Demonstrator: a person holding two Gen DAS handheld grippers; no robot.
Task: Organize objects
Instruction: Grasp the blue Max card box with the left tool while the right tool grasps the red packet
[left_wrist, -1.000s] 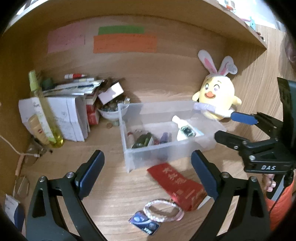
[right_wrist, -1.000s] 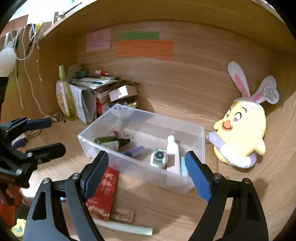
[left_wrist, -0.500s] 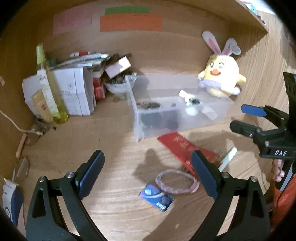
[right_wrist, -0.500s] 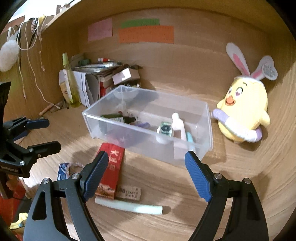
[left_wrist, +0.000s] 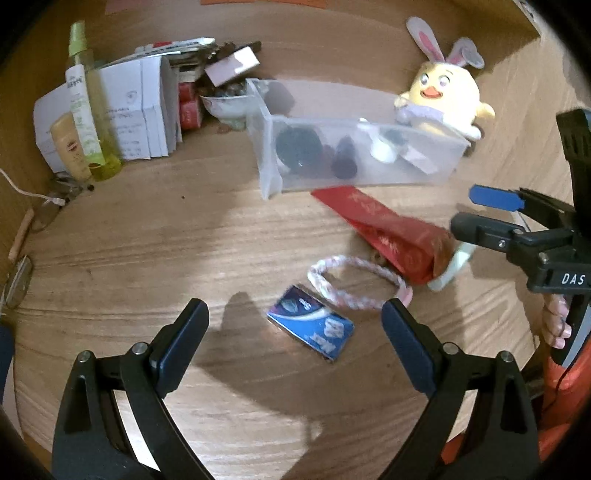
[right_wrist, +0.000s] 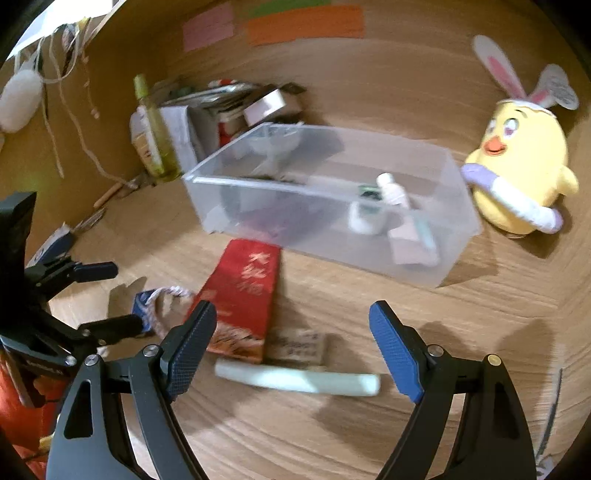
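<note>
A clear plastic bin (left_wrist: 424, 173) (right_wrist: 443, 206) holds small bottles and tubes. In front of it on the wooden desk lie a red packet (left_wrist: 388, 232) (right_wrist: 243, 295), a pink braided ring (left_wrist: 354, 284) (right_wrist: 162, 306), a blue card packet (left_wrist: 314, 326) (right_wrist: 142, 306), a pale green tube (right_wrist: 299, 380) (left_wrist: 454, 262) and a small tan label (right_wrist: 299, 345). My left gripper (left_wrist: 295, 343) is open and empty, just above the blue packet. My right gripper (right_wrist: 291, 347) is open and empty, over the tube and label.
A yellow chick plush with rabbit ears (left_wrist: 443, 96) (right_wrist: 517, 177) sits right of the bin. A green spray bottle (left_wrist: 88, 110) (right_wrist: 153, 129), white boxes (left_wrist: 140, 114) and stacked clutter fill the back left corner. A white cable (left_wrist: 22, 192) lies at the left edge.
Both grippers have dropped lower and pulled back from the bin toward the loose items on the desk. The left one now hovers over the blue packet, the right one over the tube.
</note>
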